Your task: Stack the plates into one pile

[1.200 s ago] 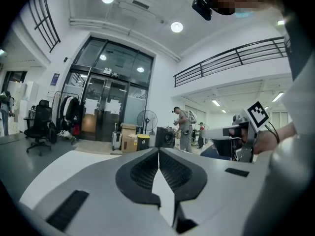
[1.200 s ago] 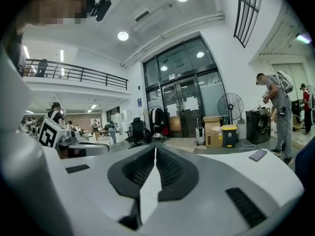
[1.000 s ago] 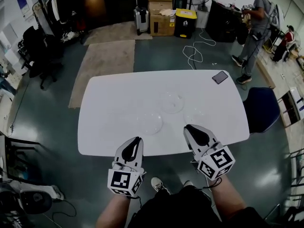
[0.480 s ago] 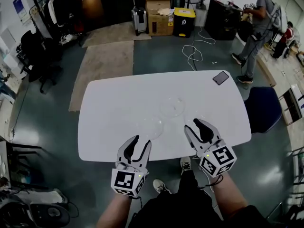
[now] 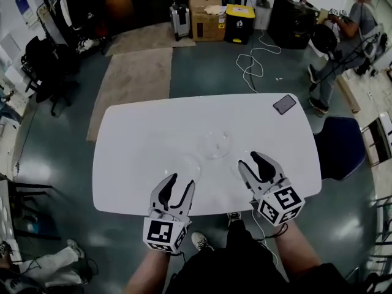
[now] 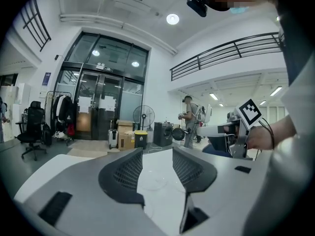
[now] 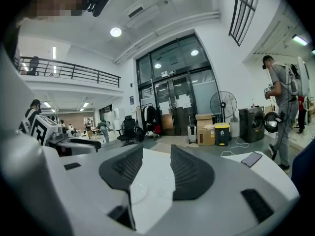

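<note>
Approach step | left tool [image 5: 182, 180], right tool [image 5: 250, 160] held short of centre plate [image 5: 216, 144], jaws just opened wide, nothing between them | next: flanking plate [image 5: 182, 165] to be pinched by rim.

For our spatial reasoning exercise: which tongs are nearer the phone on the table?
Right. The right tongs are below and slightly left of the phone in the head view; the left tongs are farther left along the near edge of the table. Both have just been opening, empty.
</note>
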The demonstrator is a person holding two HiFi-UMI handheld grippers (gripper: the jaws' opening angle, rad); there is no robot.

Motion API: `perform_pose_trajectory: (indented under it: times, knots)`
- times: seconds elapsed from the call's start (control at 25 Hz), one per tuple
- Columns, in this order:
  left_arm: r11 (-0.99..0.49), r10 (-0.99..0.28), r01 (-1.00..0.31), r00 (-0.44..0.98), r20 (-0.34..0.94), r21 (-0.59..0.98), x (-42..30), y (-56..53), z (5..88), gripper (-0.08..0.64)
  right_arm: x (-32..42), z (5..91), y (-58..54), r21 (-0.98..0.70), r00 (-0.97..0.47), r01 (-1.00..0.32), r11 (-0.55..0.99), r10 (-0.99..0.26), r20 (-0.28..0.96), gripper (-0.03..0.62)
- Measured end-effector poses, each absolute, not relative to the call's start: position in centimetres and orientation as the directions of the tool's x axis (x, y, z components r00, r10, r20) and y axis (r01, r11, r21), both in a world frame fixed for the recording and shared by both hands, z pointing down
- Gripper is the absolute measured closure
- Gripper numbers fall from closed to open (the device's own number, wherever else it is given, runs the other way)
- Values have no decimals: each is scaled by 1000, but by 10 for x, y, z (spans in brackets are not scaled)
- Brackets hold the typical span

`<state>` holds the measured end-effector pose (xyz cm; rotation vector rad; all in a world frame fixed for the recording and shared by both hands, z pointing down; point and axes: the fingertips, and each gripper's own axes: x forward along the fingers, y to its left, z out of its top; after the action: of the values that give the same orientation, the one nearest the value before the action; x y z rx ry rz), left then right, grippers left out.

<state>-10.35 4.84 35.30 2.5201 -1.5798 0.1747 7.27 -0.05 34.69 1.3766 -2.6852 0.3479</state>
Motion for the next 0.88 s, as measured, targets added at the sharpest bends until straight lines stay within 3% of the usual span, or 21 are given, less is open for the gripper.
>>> perform_pose_trajectory:
  times: [0.88]
  knots:
    - [-489,-820,-867,495,287,98,2,-48,401,342,166,417,-101,-270,-541,-838,474,-788,294,411]
